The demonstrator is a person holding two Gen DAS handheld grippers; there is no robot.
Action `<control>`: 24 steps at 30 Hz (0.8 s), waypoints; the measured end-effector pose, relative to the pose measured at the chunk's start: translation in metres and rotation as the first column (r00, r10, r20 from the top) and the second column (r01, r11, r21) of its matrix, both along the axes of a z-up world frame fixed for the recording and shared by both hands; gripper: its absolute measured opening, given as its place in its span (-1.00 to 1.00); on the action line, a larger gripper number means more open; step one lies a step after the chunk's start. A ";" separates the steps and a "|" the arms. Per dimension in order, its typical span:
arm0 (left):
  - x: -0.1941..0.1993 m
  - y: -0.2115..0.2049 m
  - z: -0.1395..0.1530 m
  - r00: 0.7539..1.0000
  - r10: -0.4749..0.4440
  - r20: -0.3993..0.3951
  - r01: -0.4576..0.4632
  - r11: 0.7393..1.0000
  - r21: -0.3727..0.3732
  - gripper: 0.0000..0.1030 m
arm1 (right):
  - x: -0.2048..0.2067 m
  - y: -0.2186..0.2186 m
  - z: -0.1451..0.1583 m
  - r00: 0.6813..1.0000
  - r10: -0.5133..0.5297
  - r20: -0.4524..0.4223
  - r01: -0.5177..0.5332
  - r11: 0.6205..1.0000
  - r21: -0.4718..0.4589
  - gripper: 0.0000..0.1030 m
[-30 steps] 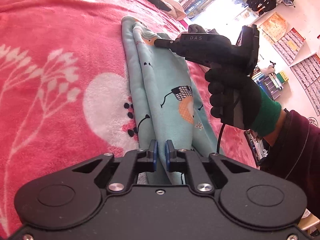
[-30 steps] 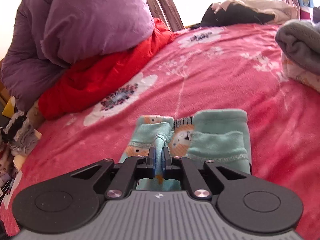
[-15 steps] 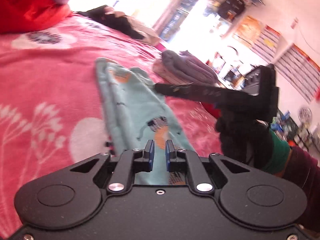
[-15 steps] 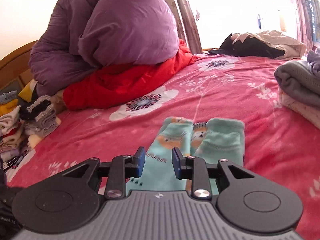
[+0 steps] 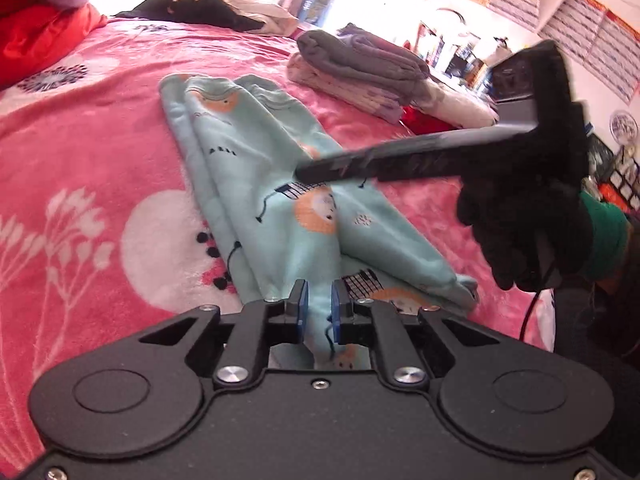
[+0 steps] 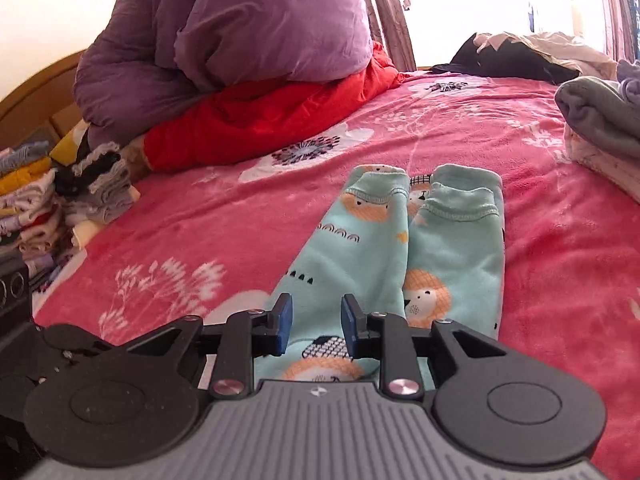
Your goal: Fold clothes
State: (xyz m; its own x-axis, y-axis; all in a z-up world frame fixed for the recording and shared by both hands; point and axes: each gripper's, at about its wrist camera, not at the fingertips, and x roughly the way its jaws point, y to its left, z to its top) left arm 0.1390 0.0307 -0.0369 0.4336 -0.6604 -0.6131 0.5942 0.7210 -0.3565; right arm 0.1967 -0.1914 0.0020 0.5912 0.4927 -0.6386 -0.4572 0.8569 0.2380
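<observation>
Mint-green child's trousers with lion prints (image 5: 280,184) lie folded lengthwise on the pink blanket (image 5: 80,152). They also show in the right wrist view (image 6: 400,248), cuffs at the far end. My left gripper (image 5: 316,312) hovers over the waist end, jaws a little apart with cloth showing between them. My right gripper (image 6: 316,324) is open and empty above the trousers' middle. It also shows in the left wrist view (image 5: 308,170), held in a black-gloved hand.
A stack of folded grey and white clothes (image 5: 360,68) lies beyond the trousers on the right. A purple duvet (image 6: 248,28) over red bedding (image 6: 260,116) fills the bed's head. Small folded garments (image 6: 48,200) are piled at the left edge.
My right gripper let go of the trouser cuff, opened and drew back toward the trousers' middle. My left gripper opened slightly and lifted away from the waist end.
</observation>
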 end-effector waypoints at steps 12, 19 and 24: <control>-0.012 -0.010 -0.011 0.997 0.073 0.002 -0.073 0.996 0.051 -0.69 | -0.014 0.013 -0.013 0.999 -0.010 -0.034 0.006 0.992 -0.122 -0.43; -0.038 0.016 0.005 0.971 0.238 0.007 -0.237 0.970 -0.055 -0.05 | -0.060 -0.031 0.004 0.987 -0.158 0.010 0.155 0.978 0.141 -0.34; -0.047 0.037 0.001 0.931 0.338 -0.138 -0.358 0.919 -0.166 0.18 | -0.116 -0.100 -0.013 0.923 -0.373 -0.099 0.381 0.840 0.386 0.14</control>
State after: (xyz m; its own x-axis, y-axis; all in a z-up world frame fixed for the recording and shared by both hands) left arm 0.0915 0.0675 -0.0359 0.5969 -0.5857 -0.5484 0.2703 0.7903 -0.5498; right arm 0.0805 -0.2909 -0.0109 0.7720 0.4454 -0.4535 -0.1103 0.7966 0.5944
